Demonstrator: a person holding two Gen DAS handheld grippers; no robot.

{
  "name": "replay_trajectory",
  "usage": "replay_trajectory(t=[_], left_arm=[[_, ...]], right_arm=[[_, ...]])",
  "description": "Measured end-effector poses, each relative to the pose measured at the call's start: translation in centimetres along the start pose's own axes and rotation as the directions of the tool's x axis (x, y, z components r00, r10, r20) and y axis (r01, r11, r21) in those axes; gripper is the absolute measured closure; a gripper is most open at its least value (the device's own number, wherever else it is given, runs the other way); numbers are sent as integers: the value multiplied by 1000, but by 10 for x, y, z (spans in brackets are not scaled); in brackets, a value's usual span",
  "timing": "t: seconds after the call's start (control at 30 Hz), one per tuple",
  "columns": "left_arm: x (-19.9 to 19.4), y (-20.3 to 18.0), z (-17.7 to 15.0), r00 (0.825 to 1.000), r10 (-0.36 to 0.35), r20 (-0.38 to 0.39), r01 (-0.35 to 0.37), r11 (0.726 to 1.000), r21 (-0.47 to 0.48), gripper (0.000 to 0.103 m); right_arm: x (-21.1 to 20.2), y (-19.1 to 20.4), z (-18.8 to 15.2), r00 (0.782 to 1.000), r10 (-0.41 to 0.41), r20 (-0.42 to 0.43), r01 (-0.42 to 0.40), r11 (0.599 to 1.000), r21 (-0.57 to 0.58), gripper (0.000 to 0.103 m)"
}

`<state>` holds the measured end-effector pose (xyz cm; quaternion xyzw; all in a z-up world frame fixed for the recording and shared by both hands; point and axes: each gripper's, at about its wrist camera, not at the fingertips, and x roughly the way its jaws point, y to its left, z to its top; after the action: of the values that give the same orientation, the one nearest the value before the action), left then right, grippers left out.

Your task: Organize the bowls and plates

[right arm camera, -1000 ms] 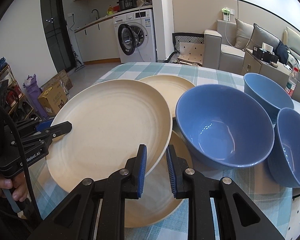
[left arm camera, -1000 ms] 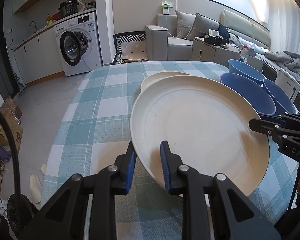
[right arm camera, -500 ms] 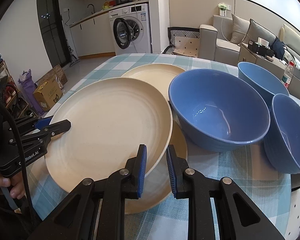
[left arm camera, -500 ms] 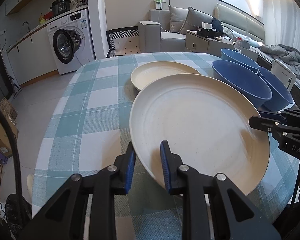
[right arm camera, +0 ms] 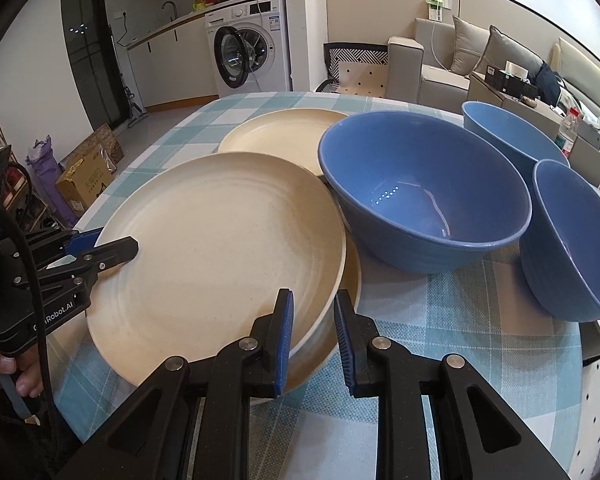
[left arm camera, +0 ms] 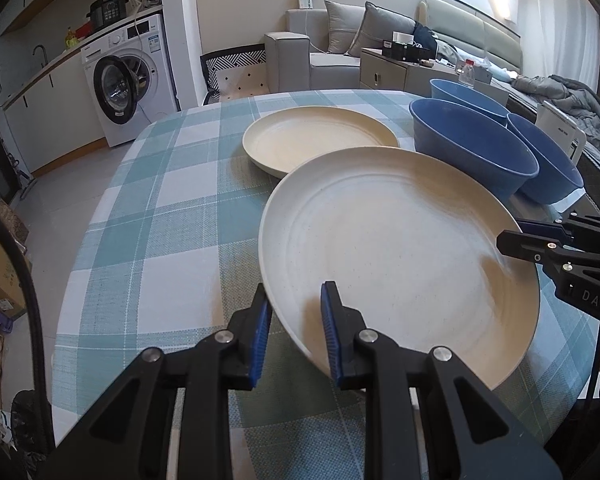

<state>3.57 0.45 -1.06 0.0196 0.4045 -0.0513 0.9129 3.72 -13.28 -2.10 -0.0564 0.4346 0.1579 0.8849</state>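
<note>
Round table with teal checked cloth (left arm camera: 172, 208) carries everything. Three blue bowls on its right side: big bowl (right arm camera: 424, 196), second bowl (right arm camera: 572, 240) just beside it, third bowl (right arm camera: 508, 136) behind. Large cream plate (left arm camera: 396, 256) held by both grippers above a lower cream plate (right arm camera: 350, 280) lying under its right edge; third cream plate (left arm camera: 320, 140) flat farther back. Left gripper (left arm camera: 294, 328) clamped on the held plate's near rim, right gripper (right arm camera: 312, 332) clamped on the opposite rim.
</note>
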Motion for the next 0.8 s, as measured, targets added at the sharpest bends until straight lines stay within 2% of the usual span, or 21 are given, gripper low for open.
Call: replay_trajectory(t=[0.8], left_arm=[[21,-11,-1,998,32,-52,-29,998,62,77]], right_arm=[[10,0,-7,999,-28,-25,28,1000,-5,81]])
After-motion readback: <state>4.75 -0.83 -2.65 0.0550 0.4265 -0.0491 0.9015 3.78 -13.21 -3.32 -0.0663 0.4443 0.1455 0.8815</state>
